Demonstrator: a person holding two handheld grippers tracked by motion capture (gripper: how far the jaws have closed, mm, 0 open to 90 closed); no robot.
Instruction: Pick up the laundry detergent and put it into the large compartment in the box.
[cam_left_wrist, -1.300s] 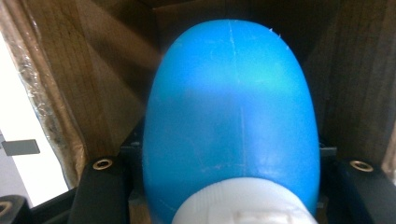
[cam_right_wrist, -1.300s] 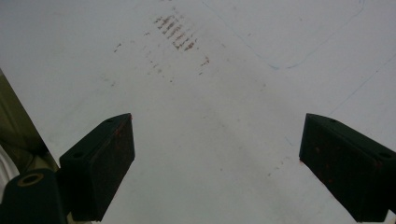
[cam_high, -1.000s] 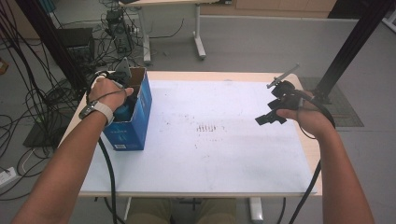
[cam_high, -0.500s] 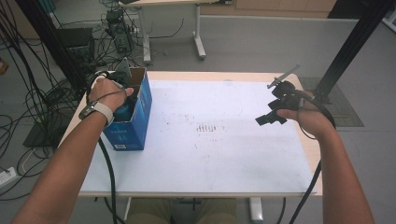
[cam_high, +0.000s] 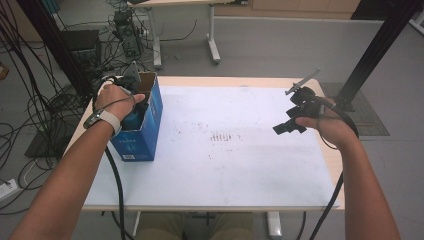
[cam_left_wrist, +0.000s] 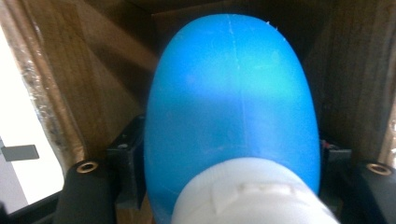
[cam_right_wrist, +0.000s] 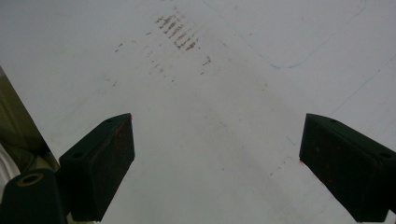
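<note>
One blue bottle (cam_left_wrist: 231, 121) with a white cap (cam_left_wrist: 252, 193) sits inside a blue cardboard box (cam_high: 145, 131) at the table's left side. In the left gripper view, the bottle's rounded body stands between the two black jaws of the left gripper (cam_left_wrist: 231, 163), with the box's brown inner walls close on every side. Those jaws have just been opening, with the bottle between them; whether the pads press on it at this moment cannot be told, as the bottle hides them. From the high view, the left hand (cam_high: 116, 97) reaches down into the open top of the box, a watch (cam_high: 102, 120) strapped at the wrist and a black cable trailing back along the forearm.

Well apart, on the table's right side, the right hand (cam_high: 332, 127) holds the right gripper (cam_right_wrist: 217, 158) above the white table (cam_high: 225, 170). Its jaws stand wide, with nothing between them, seen plainly in the right gripper view over the bare surface. Faint reddish-brown marks (cam_high: 222, 137) dot the middle of the tabletop, between the box and the right gripper.
</note>
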